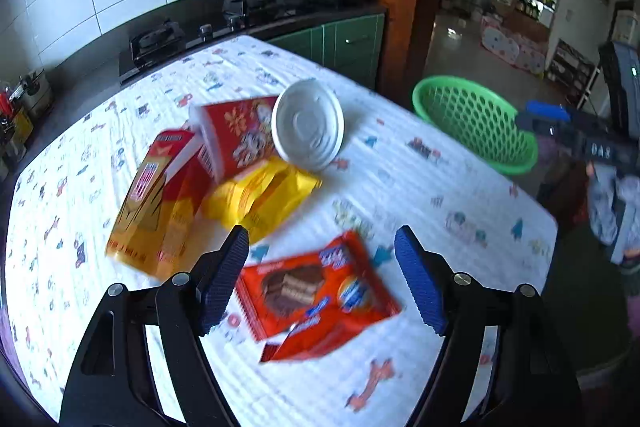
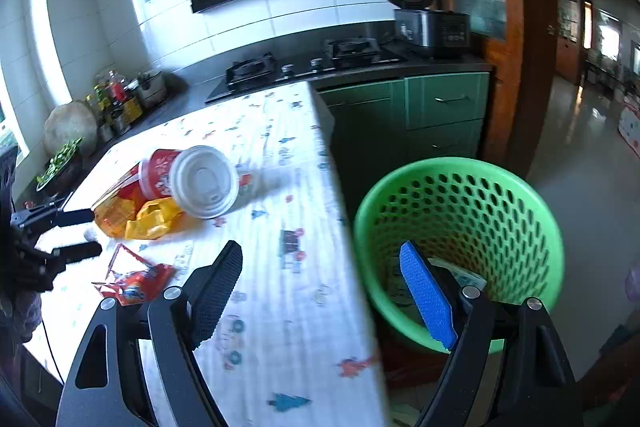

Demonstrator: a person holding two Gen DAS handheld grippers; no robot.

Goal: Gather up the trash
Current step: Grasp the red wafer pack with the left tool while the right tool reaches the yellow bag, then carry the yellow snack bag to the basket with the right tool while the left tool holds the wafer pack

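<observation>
Left gripper jaws spread above orange wafer wrapper, right gripper empty and wide — straddling table edge, green mesh basket just beside — open floor beyond.

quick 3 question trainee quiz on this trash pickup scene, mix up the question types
1. True or false: the left gripper is open, with nothing pressed between its pads.
2. Which item lies nearest the left gripper: (a) the red cup, (b) the orange wafer wrapper, (c) the yellow packet?
3. Fill in: the green basket stands ____ the table, past its edge.

Key: 1 true; 2 b; 3 beside. The right gripper is open too, over the table's edge and the basket.
</observation>
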